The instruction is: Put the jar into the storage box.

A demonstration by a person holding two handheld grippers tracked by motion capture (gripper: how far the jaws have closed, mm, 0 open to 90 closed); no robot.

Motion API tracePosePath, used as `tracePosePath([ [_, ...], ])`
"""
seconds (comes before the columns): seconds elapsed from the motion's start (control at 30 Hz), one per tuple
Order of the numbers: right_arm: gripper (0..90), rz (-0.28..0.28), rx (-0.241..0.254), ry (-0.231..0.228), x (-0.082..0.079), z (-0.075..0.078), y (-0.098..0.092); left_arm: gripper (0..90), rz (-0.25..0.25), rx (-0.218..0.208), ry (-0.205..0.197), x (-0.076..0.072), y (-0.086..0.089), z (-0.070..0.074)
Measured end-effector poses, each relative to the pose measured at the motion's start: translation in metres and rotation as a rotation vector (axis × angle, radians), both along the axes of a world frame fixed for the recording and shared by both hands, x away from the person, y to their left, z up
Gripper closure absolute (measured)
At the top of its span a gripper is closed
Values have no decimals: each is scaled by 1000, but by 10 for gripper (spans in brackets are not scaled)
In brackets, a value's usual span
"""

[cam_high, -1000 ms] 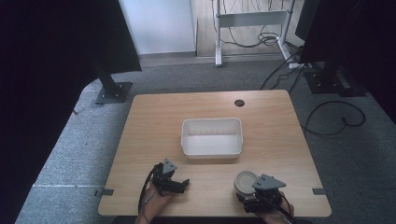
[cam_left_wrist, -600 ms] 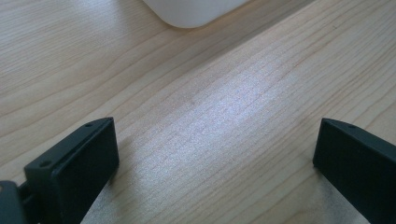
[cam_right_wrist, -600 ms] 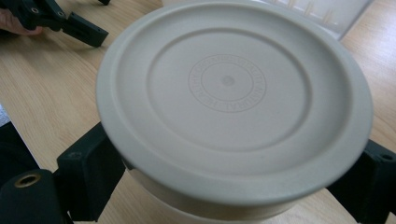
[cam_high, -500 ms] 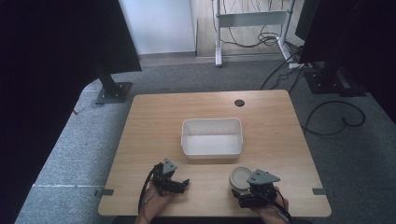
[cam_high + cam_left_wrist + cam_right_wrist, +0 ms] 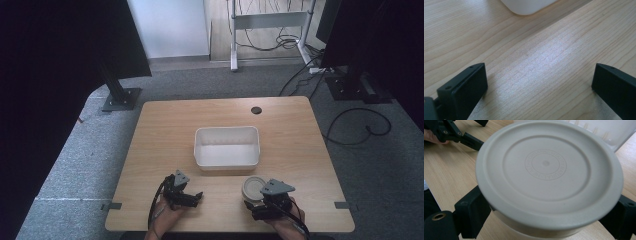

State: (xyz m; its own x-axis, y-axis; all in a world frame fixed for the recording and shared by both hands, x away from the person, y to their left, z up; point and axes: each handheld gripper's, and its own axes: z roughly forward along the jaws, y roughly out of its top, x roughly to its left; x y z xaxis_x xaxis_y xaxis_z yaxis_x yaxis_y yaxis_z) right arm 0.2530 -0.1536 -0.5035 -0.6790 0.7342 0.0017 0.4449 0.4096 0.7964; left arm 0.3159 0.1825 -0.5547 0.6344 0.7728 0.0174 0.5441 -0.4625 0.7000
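A round beige container (image 5: 253, 187) with a flat lid (image 5: 546, 167) is near the table's front edge, right of centre. My right gripper (image 5: 256, 199) is shut on the container's body just under the lid, one black jaw on each side. My left gripper (image 5: 196, 197) rests low over the wooden table (image 5: 165, 135) at the front left. It is open, with only bare wood between its jaws (image 5: 539, 82). In the right gripper view the left gripper (image 5: 461, 132) lies at the upper left, held by a hand.
A white rectangular tub (image 5: 227, 162) stands empty at the table's middle, just beyond the container; its corner (image 5: 529, 5) lies ahead of the left gripper. A round cable hole (image 5: 256, 109) is at the far edge. Black stands and cables sit on the grey floor around.
My right gripper has shifted a little to the left along the front edge, carrying the beige container with it. The left gripper has stayed put.
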Motion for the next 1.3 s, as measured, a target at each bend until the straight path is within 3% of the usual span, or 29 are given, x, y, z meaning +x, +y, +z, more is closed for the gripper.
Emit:
tracePosePath([
  [1.3,92,50,23,-21,26,17,19,0,0,0,0,0,0,0],
])
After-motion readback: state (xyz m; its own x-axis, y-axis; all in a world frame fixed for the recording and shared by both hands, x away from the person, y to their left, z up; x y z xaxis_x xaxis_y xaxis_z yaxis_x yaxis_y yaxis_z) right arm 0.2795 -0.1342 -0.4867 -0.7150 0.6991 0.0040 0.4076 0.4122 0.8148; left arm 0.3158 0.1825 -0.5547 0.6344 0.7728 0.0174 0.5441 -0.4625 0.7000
